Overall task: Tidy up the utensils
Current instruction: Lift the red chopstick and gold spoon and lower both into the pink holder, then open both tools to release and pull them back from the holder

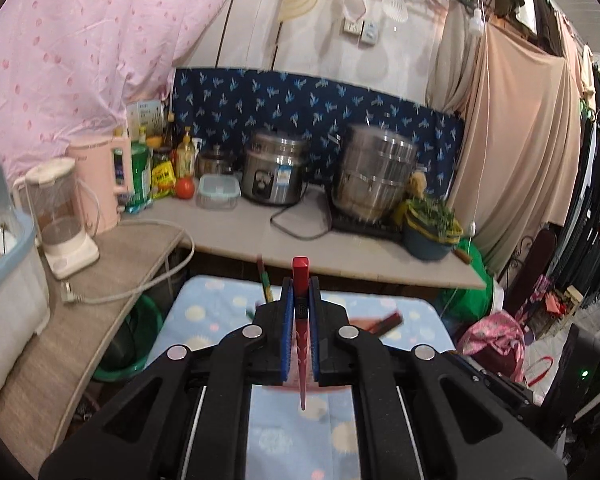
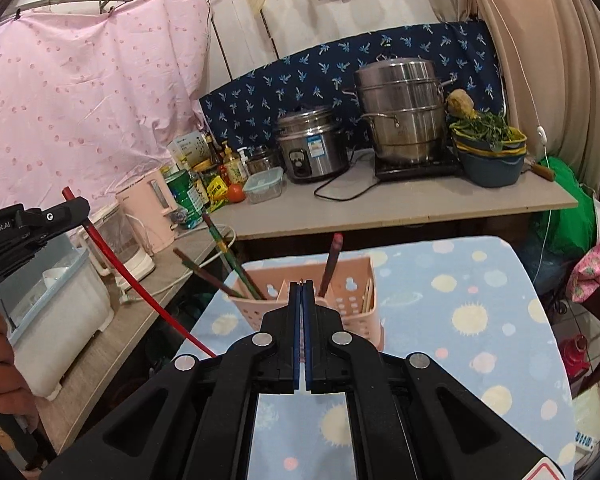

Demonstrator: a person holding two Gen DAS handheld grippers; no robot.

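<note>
Chopstick (image 1: 300, 320), red, pinched near thick end in left tongs (image 1: 300, 300), up and left of pink caddy (image 2: 332, 296), tip angled down — looks lined up for drop-in. Caddy on desk (image 2: 460, 320) already holds chopsticks (image 2: 236, 264). Right tongs (image 2: 302, 292) closed, nothing gripped, hovering above caddy's near rim.

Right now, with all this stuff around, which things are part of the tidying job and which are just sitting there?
Part of the job:
- red chopstick, gripped in the left tongs
- pink utensil basket with chopsticks standing in it
- right tongs, closed, nothing seen between them

Just lying about:
- rice cooker
- steamer pot
- tomato
- pink kettle
</note>
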